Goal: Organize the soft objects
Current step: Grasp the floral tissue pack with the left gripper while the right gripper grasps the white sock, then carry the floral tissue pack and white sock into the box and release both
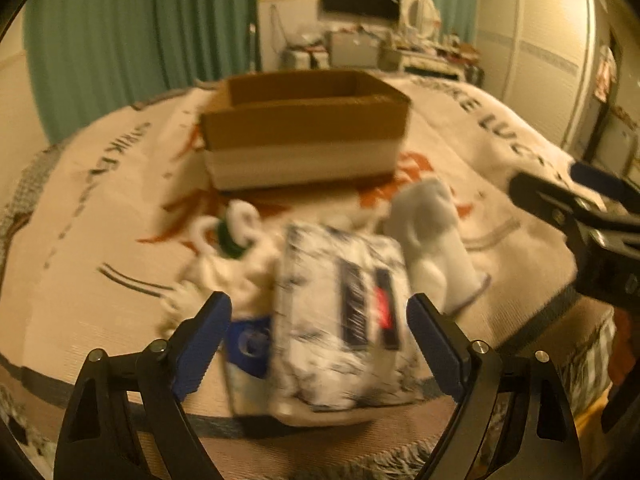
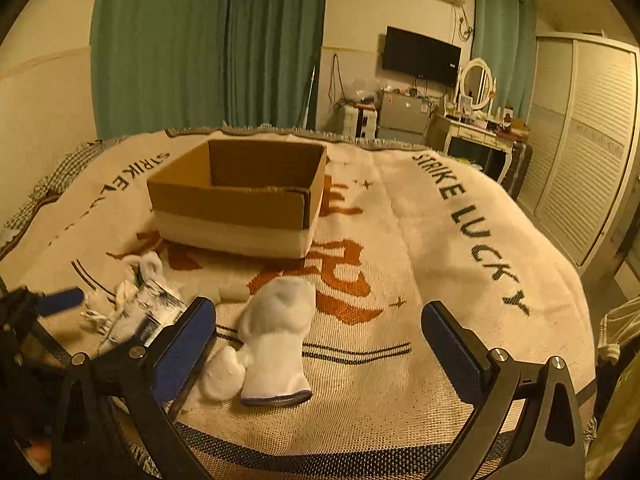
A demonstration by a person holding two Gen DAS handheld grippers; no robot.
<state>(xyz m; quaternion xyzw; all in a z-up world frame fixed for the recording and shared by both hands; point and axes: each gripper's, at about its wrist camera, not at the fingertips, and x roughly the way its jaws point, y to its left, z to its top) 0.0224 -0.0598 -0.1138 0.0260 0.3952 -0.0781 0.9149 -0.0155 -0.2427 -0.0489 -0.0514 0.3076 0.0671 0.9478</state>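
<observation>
An open cardboard box [image 1: 304,128] stands on the bed blanket; it also shows in the right wrist view [image 2: 236,204]. My left gripper [image 1: 320,344] is open, its jaws on either side of a white soft pack with dark print [image 1: 340,312]. A white sock [image 1: 432,240] lies right of the pack, and white cloth with a green piece [image 1: 228,240] lies to its left. My right gripper [image 2: 320,344] is open and empty, with the sock [image 2: 276,336] just left of its middle. The pack [image 2: 148,312] shows at the left there.
The cream blanket [image 2: 440,280] with "STRIKE LUCKY" lettering covers the bed. Green curtains [image 2: 208,40], a wall TV [image 2: 420,56], a dresser with mirror [image 2: 476,124] and a wardrobe [image 2: 580,140] stand beyond the bed. The right gripper's body [image 1: 580,216] shows at the left view's right edge.
</observation>
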